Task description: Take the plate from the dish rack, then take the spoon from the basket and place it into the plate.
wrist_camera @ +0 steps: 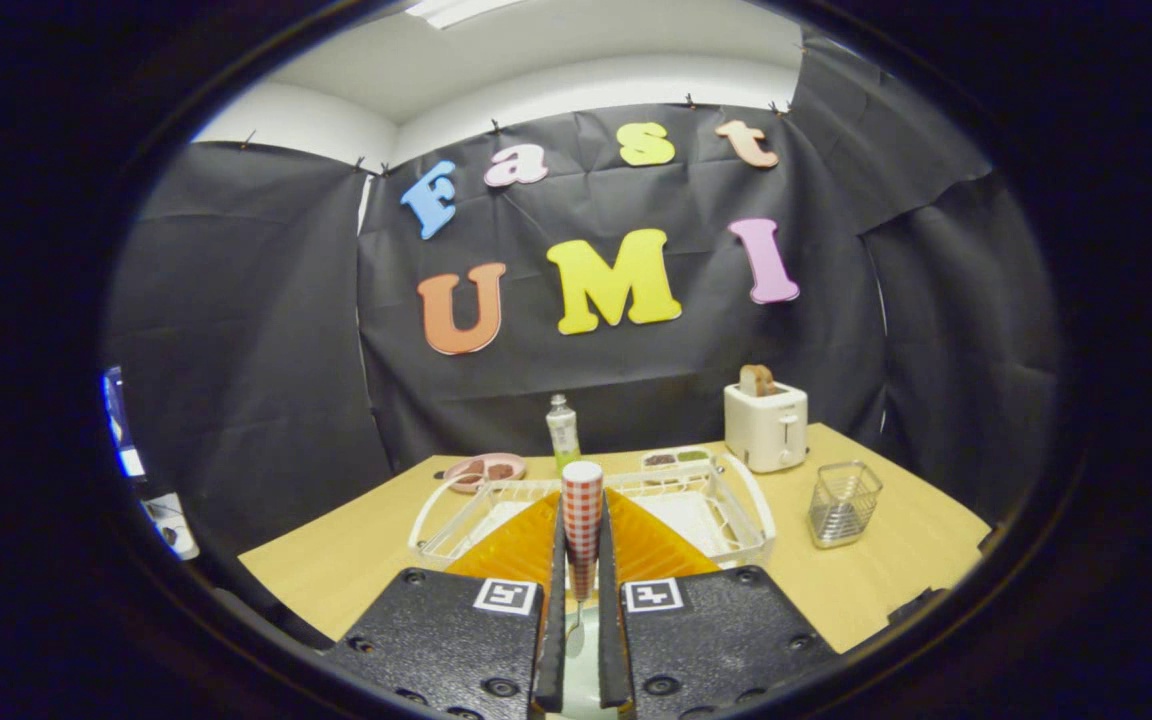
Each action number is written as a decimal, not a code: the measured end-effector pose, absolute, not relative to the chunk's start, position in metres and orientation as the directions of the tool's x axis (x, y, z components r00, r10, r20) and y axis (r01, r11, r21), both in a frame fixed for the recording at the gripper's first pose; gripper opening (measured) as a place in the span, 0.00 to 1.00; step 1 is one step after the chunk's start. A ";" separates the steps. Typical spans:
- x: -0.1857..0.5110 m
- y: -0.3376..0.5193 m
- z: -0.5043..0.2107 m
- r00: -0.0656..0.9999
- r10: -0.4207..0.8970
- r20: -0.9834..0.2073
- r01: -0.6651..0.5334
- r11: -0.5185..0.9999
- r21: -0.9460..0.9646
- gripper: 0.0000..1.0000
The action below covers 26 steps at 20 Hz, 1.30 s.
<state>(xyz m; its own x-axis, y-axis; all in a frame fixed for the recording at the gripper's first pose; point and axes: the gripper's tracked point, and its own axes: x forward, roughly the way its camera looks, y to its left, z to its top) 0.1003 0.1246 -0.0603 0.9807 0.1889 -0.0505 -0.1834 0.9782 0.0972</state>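
**Checked handle clamped for the carry**

Red-and-white checked spoon (582, 510) is standing upright between the fingers of the gripper (582, 575), both pressing on its handle so that it is hanging bowl-down. Beneath the fingers a pale plate (584, 668) is showing, seemingly the target. Just beyond them, the white dish rack (751, 510) is sitting mid-table (336, 565); the wire basket (842, 503) is standing near the right edge, the toaster (765, 425) toward the back edge.

Checked-handled spoon (582, 520) upright, clamped between the jaws, above the dish rack (736, 520).
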 end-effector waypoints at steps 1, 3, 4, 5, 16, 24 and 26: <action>0.101 0.129 -0.068 0.980 0.191 -0.063 -0.185 0.978 0.093 0.19; 0.101 0.136 -0.085 0.976 0.196 -0.091 -0.189 0.979 0.080 0.20; 0.102 0.138 -0.091 0.975 0.201 -0.096 -0.194 0.978 0.076 0.20; 0.103 0.137 -0.094 0.975 0.198 -0.097 -0.191 0.979 0.075 0.20; 0.086 0.079 -0.093 0.990 0.117 -0.074 -0.111 0.990 0.087 0.46; 0.059 0.033 -0.070 0.995 0.073 -0.064 -0.069 0.996 0.062 0.86; 0.052 0.022 -0.064 0.998 0.054 -0.044 -0.052 0.998 0.040 0.96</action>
